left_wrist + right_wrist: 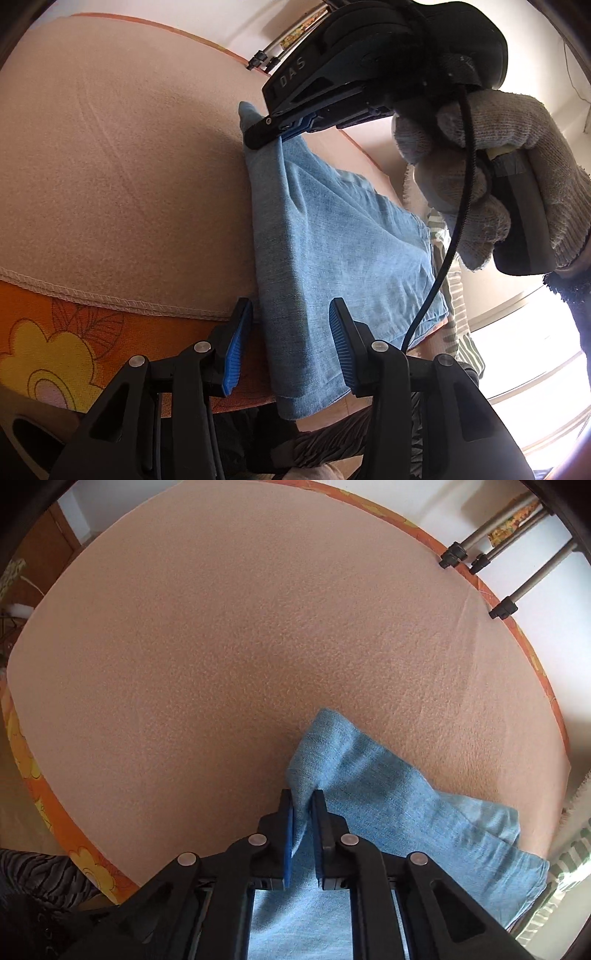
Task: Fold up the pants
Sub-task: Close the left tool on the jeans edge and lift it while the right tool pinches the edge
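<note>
Light blue denim pants (332,251) lie folded lengthwise on a peach blanket (122,155), one end hanging over the near edge. My left gripper (291,332) is open, its blue pads either side of the pants' near end without pinching it. My right gripper (303,805) is shut on the pants (388,812) at a raised far corner. In the left wrist view the right gripper (258,138) shows from the side, clamped on that corner, held by a gloved hand (491,184).
The blanket (240,646) covers a bed with an orange flowered sheet (55,339) at its edge. Tripod legs (509,554) stand at the far right corner. A striped cloth (458,295) lies to the right of the pants.
</note>
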{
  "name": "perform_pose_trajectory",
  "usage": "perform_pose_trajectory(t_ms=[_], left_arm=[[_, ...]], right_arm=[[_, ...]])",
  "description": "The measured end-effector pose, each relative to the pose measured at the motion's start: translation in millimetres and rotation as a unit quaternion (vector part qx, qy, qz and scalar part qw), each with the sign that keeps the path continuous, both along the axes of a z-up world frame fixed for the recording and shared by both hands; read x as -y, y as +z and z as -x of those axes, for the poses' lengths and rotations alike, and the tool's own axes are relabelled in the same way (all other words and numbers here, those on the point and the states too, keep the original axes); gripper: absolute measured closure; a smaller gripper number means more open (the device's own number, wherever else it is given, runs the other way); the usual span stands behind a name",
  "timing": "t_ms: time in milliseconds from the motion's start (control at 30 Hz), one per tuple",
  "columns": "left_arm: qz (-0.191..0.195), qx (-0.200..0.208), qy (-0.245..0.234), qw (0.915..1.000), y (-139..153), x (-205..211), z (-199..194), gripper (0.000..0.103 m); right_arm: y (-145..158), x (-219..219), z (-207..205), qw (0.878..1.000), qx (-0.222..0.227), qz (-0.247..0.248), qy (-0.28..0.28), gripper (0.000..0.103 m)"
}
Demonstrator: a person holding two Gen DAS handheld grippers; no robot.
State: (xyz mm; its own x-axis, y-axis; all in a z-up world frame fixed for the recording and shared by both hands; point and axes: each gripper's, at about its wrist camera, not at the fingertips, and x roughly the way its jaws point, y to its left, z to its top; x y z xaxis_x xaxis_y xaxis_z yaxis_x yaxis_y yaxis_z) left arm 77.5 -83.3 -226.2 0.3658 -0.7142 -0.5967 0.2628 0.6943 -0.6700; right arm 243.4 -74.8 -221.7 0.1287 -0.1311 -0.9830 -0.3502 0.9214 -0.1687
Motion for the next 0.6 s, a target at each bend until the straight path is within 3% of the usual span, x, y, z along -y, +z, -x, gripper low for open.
perform_pose_trajectory(t_ms=[167, 233, 267, 300, 367, 600], left_arm=[[-0.018, 0.018, -0.015, 0.9996, 7, 21, -1, 0.060], [-0.008, 0.017, -0.022, 0.9996, 9, 22, 1, 0.063], [-0.008, 0.025, -0.022, 0.9994, 12, 24, 3, 0.065], [-0.010, 0.036, -0.024, 0.9990, 14, 25, 4, 0.078], [-0.020, 0.059, -0.031, 0.9976, 23, 32, 8, 0.091], [0.027, 0.087, -0.056, 0.9943, 49, 44, 9, 0.095]], right_arm=[[29, 24, 4, 0.996, 0.013, -0.080, -0.046, 0.100], [38, 30, 7, 0.994, 0.022, -0.096, -0.055, 0.100], [43, 33, 8, 0.992, 0.027, -0.104, -0.059, 0.100], [48, 36, 9, 0.991, 0.033, -0.112, -0.063, 0.100], [56, 44, 13, 0.988, 0.043, -0.131, -0.076, 0.100], [87, 70, 28, 0.979, 0.079, -0.167, -0.085, 0.101]])
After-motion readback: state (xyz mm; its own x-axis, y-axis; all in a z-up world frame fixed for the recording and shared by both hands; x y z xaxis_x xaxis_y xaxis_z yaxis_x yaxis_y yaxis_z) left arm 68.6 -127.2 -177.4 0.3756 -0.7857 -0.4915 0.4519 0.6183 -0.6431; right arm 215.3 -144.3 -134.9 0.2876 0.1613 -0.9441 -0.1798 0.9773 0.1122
